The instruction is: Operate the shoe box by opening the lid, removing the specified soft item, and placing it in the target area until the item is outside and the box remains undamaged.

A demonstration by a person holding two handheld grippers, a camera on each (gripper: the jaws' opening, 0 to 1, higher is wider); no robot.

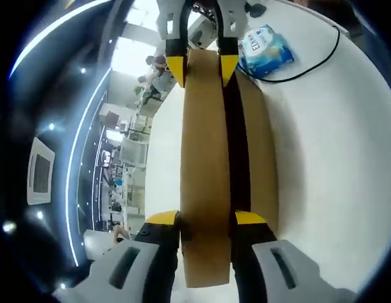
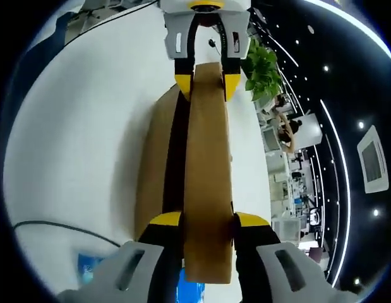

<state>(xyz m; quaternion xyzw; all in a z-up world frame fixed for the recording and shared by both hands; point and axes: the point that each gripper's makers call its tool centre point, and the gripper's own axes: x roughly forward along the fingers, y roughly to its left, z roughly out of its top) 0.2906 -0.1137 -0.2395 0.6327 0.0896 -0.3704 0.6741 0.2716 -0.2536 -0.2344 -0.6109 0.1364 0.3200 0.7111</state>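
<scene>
The brown cardboard shoe box lid is held up by both of its ends, lifted off the box body, with a dark gap between them. My left gripper is shut on the near end of the lid. My right gripper grips the far end. In the right gripper view the same lid runs from my right gripper, shut on it, to the left gripper. The box body lies to the left. The inside of the box is hidden.
The box rests on a white table. A blue and white soft packet lies on it near the box's end, with a black cable beside it. That packet and cable lie low left. A green plant stands beyond the table.
</scene>
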